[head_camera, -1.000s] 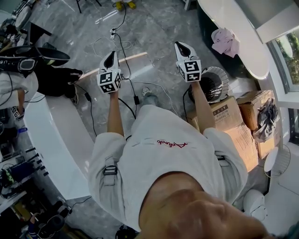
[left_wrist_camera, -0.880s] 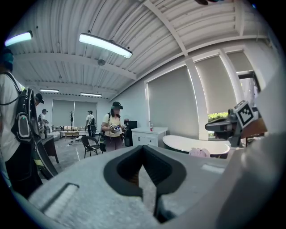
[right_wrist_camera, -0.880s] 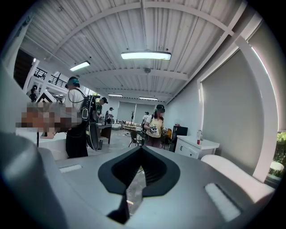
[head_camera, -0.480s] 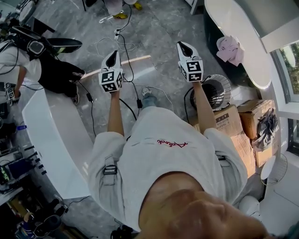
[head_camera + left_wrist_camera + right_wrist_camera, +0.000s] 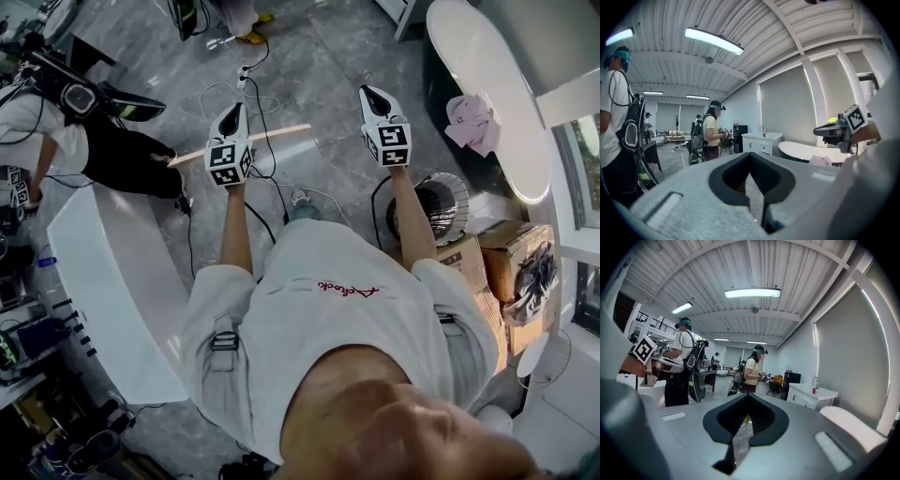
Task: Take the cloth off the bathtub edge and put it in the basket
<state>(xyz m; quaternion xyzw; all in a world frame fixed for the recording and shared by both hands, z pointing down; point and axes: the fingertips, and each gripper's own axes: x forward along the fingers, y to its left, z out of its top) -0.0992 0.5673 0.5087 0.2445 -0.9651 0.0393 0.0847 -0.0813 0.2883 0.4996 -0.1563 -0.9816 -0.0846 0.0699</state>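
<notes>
Head view | cloth [image 5: 472,122] lies on bathtub [image 5: 487,66] edge; nothing done yet | left gripper [image 5: 234,111], right gripper [image 5: 368,93] closed tight, empty | basket [image 5: 457,183] beside bathtub waits

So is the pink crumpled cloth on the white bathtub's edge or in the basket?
On the edge: the pink crumpled cloth lies on the white bathtub's rim, apart from the round ribbed basket.

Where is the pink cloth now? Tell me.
In the head view the pink cloth hangs over the rim of the white bathtub at upper right, right of the right gripper and beyond the wire basket.
</notes>
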